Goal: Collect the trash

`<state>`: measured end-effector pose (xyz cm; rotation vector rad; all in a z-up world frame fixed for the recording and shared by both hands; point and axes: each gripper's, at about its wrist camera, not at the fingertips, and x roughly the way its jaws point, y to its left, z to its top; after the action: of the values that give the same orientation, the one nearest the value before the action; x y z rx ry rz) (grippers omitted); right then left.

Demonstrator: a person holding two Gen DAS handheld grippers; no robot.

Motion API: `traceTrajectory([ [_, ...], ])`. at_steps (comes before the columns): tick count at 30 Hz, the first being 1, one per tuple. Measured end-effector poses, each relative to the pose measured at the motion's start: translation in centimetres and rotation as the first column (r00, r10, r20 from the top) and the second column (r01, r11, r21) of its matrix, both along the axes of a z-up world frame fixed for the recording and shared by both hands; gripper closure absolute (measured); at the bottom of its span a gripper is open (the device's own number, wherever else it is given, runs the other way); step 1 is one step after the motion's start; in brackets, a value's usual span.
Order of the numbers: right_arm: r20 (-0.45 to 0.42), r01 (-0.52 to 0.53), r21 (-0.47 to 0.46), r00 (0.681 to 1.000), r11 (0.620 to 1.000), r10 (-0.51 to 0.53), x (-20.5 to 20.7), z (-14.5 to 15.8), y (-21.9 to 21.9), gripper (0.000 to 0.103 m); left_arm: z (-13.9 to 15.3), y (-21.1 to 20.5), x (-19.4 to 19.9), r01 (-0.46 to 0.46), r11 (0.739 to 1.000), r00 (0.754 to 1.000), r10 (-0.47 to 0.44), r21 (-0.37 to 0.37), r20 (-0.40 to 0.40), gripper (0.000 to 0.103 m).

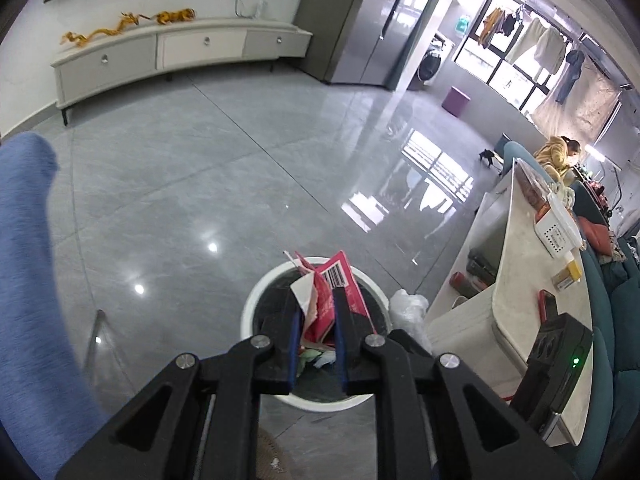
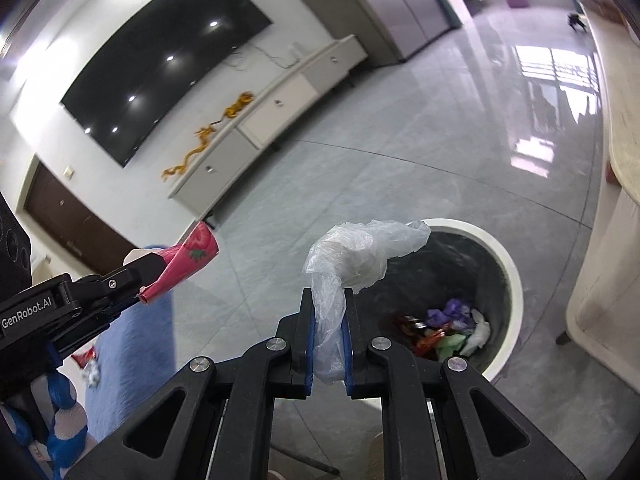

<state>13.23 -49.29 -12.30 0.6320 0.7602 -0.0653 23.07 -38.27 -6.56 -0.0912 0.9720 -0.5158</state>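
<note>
Trash: left fingers (image 1: 316,312) pinch a red wrapper (image 1: 326,300); right fingers (image 2: 328,320) clamp crumpled clear plastic (image 2: 360,252).

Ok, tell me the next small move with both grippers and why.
Probably open the left gripper: its red wrapper hangs over the bin. The right gripper, pinching the plastic bag, looks short of the rim, so shift it over first.
</note>
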Motion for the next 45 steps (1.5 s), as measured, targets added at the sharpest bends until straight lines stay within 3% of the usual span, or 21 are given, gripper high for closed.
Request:
traceTrajectory([
  [2,-0.009,0.02,0.006,1.0,1.0,-0.02,0.4,-0.7,-1.1,0.085,-0.9,-1.1,0.8,0.011,1.0,1.0,-0.011,-0.015,-0.025,0.079],
  [4,-0.017,0.046,0.015,0.999,0.999,-0.045,0.6,-1.2,-1.7,0.074,-1.8,-2.0,1.5,0.01,1.0,0.999,-0.011,-0.021,-0.046,0.051],
  [6,-0.02,0.071,0.023,0.997,0.997,-0.07,0.7,-1.7,-2.4,0.061,-2.3,-2.1,1.6,0.002,1.0,0.999,-0.003,-0.02,-0.044,0.047],
  [14,-0.029,0.108,0.032,0.994,0.994,-0.107,0.3,-1.9,-3.1,0.056,-2.4,-1.3,0.3,-0.032,0.999,0.999,0.033,0.024,-0.039,0.046],
  [19,-0.007,0.118,0.0,0.993,0.993,-0.118,-0.6,0.0,-2.4,0.054,-0.6,0.8,-1.5,-0.093,0.993,0.994,0.089,0.074,0.056,0.045],
  [24,0.028,0.106,-0.048,0.994,0.993,-0.105,-1.4,2.6,-0.7,0.051,1.5,3.3,-3.9,-0.18,0.978,0.973,0.161,0.108,0.166,0.04],
  [31,0.092,0.091,-0.117,0.992,0.989,-0.081,-3.1,6.7,2.3,0.05,4.1,6.6,-7.3,-0.246,0.963,0.941,0.21,0.109,0.267,0.03],
  [45,0.149,0.014,-0.216,0.989,0.976,0.019,-4.7,11.0,7.9,0.048,7.7,11.5,-11.9,-0.314,0.947,0.898,0.274,0.064,0.345,0.028],
])
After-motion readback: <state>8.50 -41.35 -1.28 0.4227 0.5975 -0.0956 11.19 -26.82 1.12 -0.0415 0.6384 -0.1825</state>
